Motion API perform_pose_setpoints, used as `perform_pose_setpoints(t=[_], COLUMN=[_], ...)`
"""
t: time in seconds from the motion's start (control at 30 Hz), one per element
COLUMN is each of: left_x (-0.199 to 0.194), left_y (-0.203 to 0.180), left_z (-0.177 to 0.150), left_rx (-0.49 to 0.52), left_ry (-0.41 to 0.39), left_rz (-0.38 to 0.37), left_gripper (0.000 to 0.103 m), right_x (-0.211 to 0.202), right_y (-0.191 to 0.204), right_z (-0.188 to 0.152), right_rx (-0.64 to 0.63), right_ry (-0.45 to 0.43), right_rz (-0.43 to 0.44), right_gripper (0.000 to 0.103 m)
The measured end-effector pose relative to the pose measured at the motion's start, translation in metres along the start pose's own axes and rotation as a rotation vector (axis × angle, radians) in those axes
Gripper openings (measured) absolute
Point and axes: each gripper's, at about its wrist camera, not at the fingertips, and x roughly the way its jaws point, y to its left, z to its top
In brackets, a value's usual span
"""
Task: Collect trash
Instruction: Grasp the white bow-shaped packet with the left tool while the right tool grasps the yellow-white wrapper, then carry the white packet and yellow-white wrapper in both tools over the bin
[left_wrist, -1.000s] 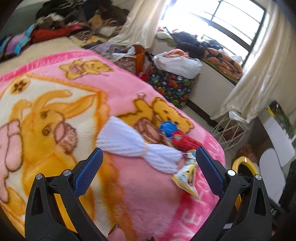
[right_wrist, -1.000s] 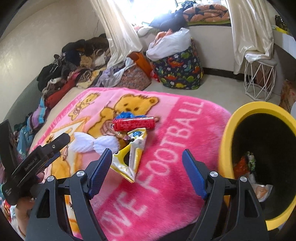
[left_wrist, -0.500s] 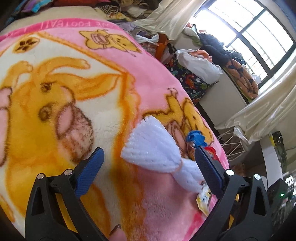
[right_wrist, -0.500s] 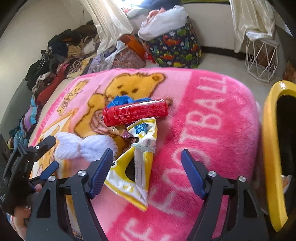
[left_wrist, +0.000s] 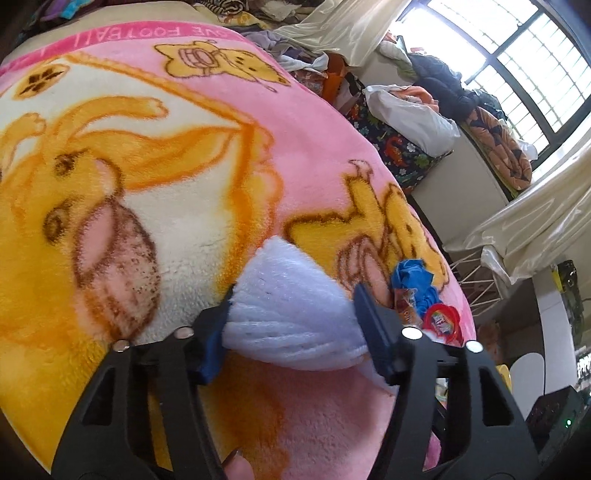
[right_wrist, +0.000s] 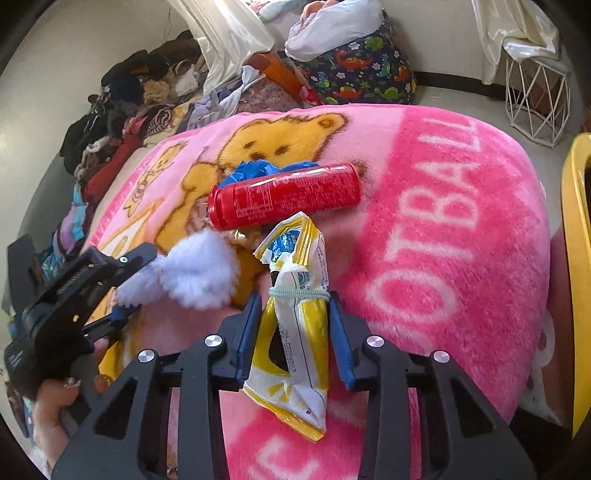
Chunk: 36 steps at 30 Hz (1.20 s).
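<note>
1. Left gripper (left_wrist: 295, 325) has just been closing its jaws, and its blue pads now sit against both sides of the white fluffy bundle (left_wrist: 291, 314), which fills the gap between them and lies on the pink cartoon blanket (left_wrist: 184, 155).
2. From the right wrist view, that same left gripper (right_wrist: 125, 291) comes in from the left edge, gripped by a person's hand (right_wrist: 55, 402), with the white fluffy bundle (right_wrist: 195, 273) at its tip.
3. Just right of the bundle, a crumpled blue glove (right_wrist: 258, 170) lies behind a red can (right_wrist: 284, 195), which rests on its side across the blanket (right_wrist: 443, 221).
4. Right gripper (right_wrist: 295, 332) has also just been closing; its blue pads touch either side of a yellow and white snack wrapper (right_wrist: 295, 332), pinching it narrow just below a pale green elastic band (right_wrist: 295, 293) looped around it. The wrapper's upper end reaches close to the can.
5. Further right, the blanket's pink border carries large white letters.
6. At the far right edge stands the yellow bin (right_wrist: 576, 258), only its rim in view, well apart from the wrapper.
</note>
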Motion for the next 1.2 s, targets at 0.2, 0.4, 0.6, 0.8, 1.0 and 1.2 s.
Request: perform_pose_setpoints(t=[0.2, 0.4, 0.6, 0.8, 1.0, 1.2], left_x=[-0.011, -0.027, -0.045, -0.065, -0.087, -0.1], left_y=[0.003, 0.002, 0.003, -0.003, -0.016, -0.031], left_z=[-0.008, -0.02, -0.03, -0.034, -0.038, -0.041], left_rx=[0.01, 0.04, 0.057, 0.1, 0.164, 0.215], left_ry=[-0.006, -0.021, -0.043, -0.079, -0.126, -0.152], left_rz=[-0.034, -0.062, -0.082, -0.091, -0.101, -0.105], left_gripper=[0.034, 0.026, 0.024, 0.023, 0.023, 0.023], right_x=[-0.015, -0.032, -0.05, -0.063, -0.079, -0.094], right_y=[-0.002, 0.0, 0.004, 0.012, 0.015, 0.014], right_z=[-0.009, -0.016, -0.02, -0.024, -0.028, -0.03], right_rx=[0.01, -0.011, -0.05, -0.09, -0.123, -0.132], right_ry=[0.006, -0.007, -0.046, -0.078, -0.108, -0.134], right_rz=[0.035, 0.041, 0.031, 0.021, 0.019, 0.027], right_gripper=[0.034, 0.034, 0.034, 0.034, 0.034, 0.034])
